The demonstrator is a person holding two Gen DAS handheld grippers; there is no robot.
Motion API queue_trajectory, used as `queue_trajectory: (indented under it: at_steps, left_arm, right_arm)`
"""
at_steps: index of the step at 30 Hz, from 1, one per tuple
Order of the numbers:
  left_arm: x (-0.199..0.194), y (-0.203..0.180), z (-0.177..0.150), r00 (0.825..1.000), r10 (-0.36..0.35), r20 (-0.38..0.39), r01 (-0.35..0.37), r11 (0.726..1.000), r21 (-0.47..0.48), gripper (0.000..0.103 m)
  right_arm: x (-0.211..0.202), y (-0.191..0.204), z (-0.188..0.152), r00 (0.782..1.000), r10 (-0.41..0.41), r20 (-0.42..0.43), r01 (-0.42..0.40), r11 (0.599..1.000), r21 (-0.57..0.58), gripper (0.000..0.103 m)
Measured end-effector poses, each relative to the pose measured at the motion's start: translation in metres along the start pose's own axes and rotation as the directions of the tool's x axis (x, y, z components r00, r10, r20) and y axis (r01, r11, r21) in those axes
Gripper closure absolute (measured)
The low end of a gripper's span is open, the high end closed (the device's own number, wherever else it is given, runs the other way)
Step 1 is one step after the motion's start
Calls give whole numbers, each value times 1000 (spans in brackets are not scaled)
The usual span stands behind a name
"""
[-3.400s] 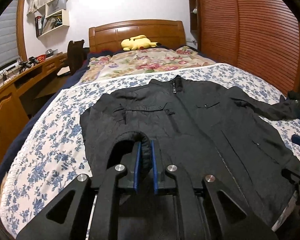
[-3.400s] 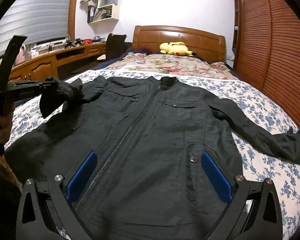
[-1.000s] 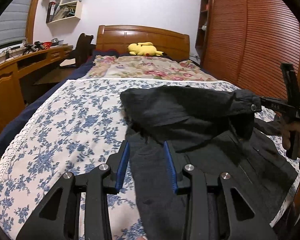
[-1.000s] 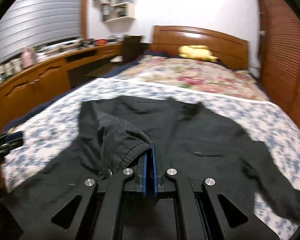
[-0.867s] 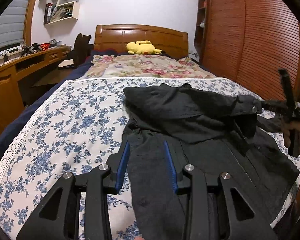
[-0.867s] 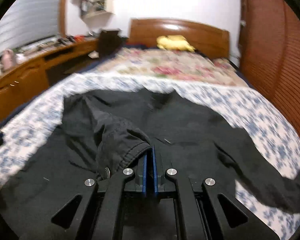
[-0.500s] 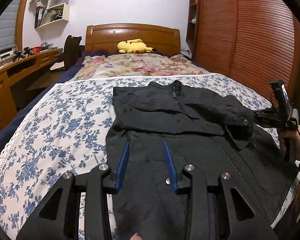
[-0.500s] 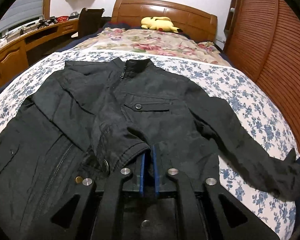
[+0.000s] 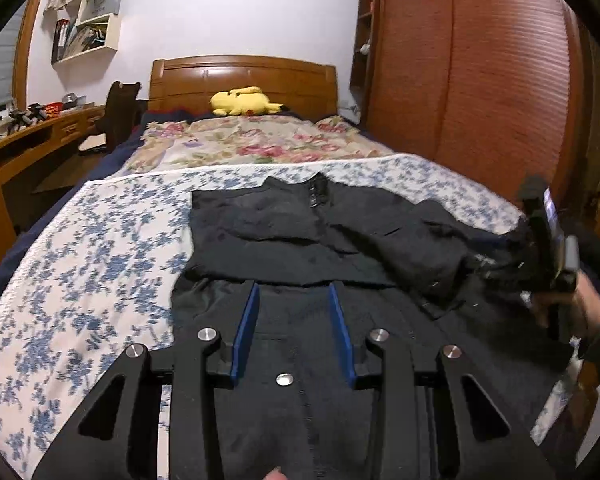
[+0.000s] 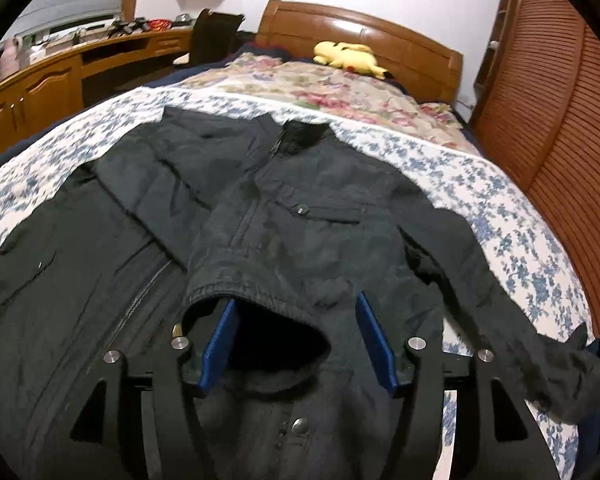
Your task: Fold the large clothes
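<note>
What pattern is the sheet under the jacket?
White sheet with small blue flowers, clearest in the left wrist view.

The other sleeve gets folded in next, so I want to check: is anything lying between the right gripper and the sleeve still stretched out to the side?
Nothing visible does. The right gripper is open over the jacket, the folded sleeve's cuff lying between its fingers. The stretched-out sleeve lies on bare bedspread, nothing on it.

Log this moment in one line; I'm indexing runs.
jacket: one sleeve folded across front | right tongs: open at cuff | left tongs: open, empty
</note>
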State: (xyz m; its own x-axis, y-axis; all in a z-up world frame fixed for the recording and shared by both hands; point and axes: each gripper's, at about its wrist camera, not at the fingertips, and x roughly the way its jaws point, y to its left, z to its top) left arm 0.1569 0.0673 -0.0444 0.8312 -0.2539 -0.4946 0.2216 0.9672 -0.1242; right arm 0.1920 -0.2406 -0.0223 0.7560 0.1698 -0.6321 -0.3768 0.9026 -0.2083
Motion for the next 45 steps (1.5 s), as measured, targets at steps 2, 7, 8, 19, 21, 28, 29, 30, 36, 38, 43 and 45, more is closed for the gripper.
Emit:
queue_trajectory:
  at_steps: [2,7,8,19,21,28,29,30,36,38,43,45]
  left_arm:
    - [-1,-5,1,1000,-9,0,9,1000,13,67]
    - [0,-20,1,999,-34,0,34,998,47,67]
    - [2,-24,2,999,-43,-3,43,998,51,67]
    - [41,-48,-10,989,-37,-144,52,994,96,67]
    - [45,-48,-12,986,-38,-159,54,994,94,67]
    - [49,-46,-14,985,-55,-166,67,995,73,67]
    - [49,-45,-15,984,-66,-167,78,995,67,67]
    - [49,-44,-15,983,-71,-167,82,995,64,67]
    - [50,-41,-14,984,-93,-150,101,993,52,67]
    - [49,-40,-13,985,-96,-142,104,993,49,67]
    - [52,-42,-13,984,-101,-146,110,992,54,67]
    - [54,-44,-13,983,-102,-154,112,992,59,67]
  right_arm:
    - [-3,-1,-3,1000,25,-13,-25,1000,-7,41]
    - [-16,2,-5,997,74,0,-74,996,-39,41]
    - [-19,3,-4,997,83,6,-82,996,-45,41]
    - [-5,5,2,996,82,26,-80,994,-80,41]
    - [2,4,4,997,70,24,-68,994,-85,41]
    - [24,8,16,997,76,-26,-79,990,-118,41]
    - [28,7,18,996,79,-41,-84,989,-119,41]
    - [30,7,19,995,83,-52,-89,989,-122,43]
    - [34,-10,30,995,84,-49,-89,991,-105,94]
    - [31,-22,33,998,55,-24,-57,996,-76,96]
    - [32,-64,39,999,-49,-16,50,998,38,97]
    - [38,-82,38,997,-66,-39,69,993,100,97]
